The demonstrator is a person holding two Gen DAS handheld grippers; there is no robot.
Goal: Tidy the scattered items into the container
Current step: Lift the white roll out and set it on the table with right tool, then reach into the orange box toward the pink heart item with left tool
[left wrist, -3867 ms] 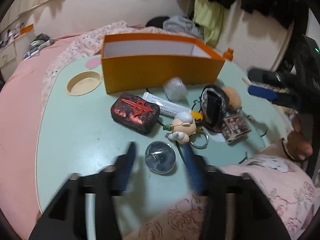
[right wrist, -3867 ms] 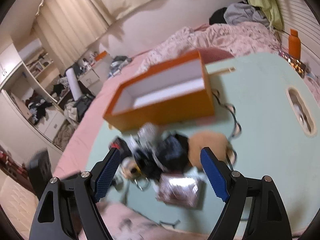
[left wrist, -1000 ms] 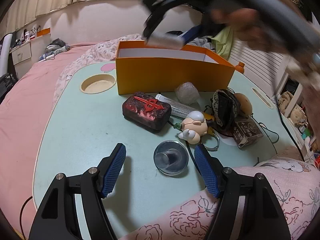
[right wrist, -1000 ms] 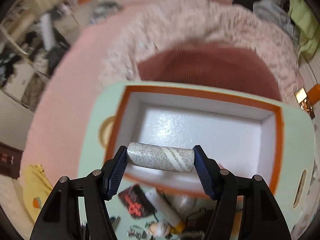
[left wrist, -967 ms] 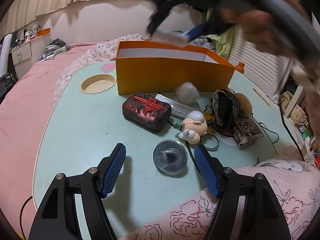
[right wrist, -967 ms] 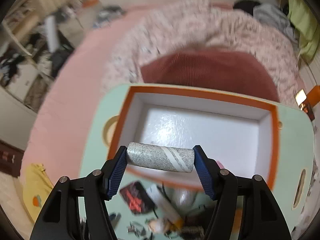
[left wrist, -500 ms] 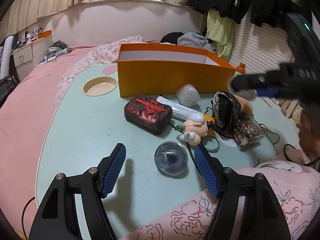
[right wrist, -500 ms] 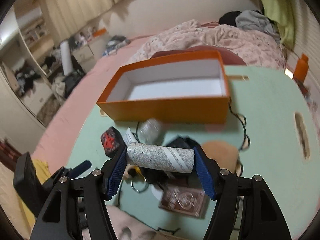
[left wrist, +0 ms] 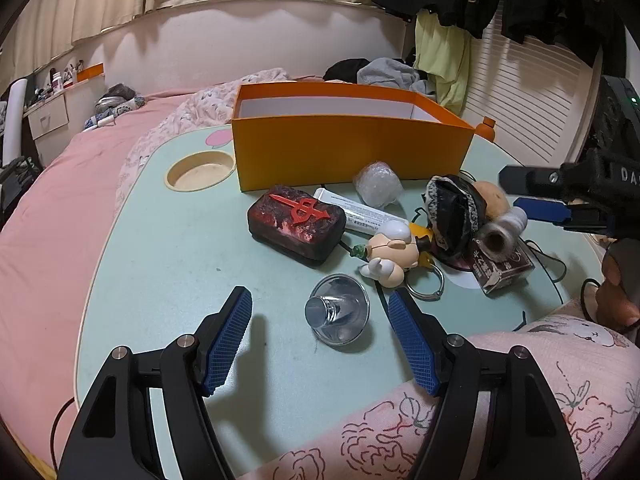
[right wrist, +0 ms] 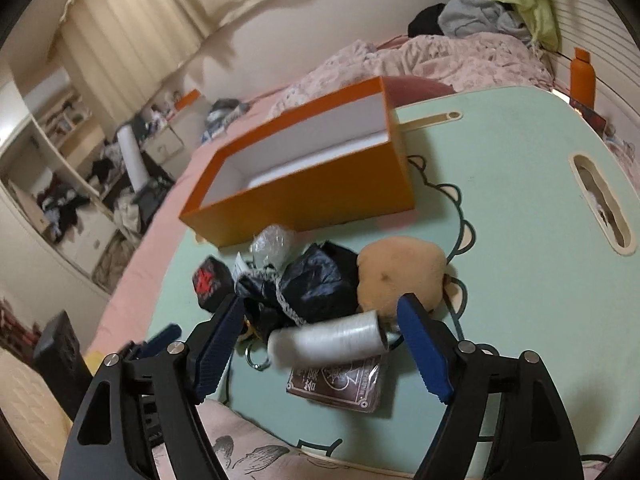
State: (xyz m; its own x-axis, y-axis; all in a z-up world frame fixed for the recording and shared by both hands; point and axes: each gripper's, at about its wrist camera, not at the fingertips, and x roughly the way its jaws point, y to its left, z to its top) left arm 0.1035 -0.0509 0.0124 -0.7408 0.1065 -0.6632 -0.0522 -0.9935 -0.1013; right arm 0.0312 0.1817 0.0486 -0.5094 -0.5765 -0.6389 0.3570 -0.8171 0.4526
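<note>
An open orange box (left wrist: 352, 148) with a white inside stands at the back of the mint table (left wrist: 168, 248); it also shows in the right wrist view (right wrist: 308, 184). My left gripper (left wrist: 320, 338) is open just short of a clear glass lid (left wrist: 338, 314). My right gripper (right wrist: 322, 332) is open; a blurred grey roll (right wrist: 324, 340) lies loose between its fingers, above a brown card box (right wrist: 340, 384). The roll also shows in the left wrist view (left wrist: 500, 232). A red-black case (left wrist: 296, 224), a figure keychain (left wrist: 390, 254), a tube, a bubble-wrap ball (left wrist: 378, 188), a black pouch (right wrist: 312, 280) and a tan plush (right wrist: 400, 276) lie scattered.
A round cup recess (left wrist: 200, 168) is in the table left of the box. A slot (right wrist: 604, 204) is near the table's right edge. Thin black cords run among the items. An orange bottle (right wrist: 582, 76) stands beyond the table. Pink bedding surrounds the table.
My right gripper carried the grey roll from above the box back down over the clutter and has opened; the roll is loose and blurred between the fingers. The left gripper has barely moved.
</note>
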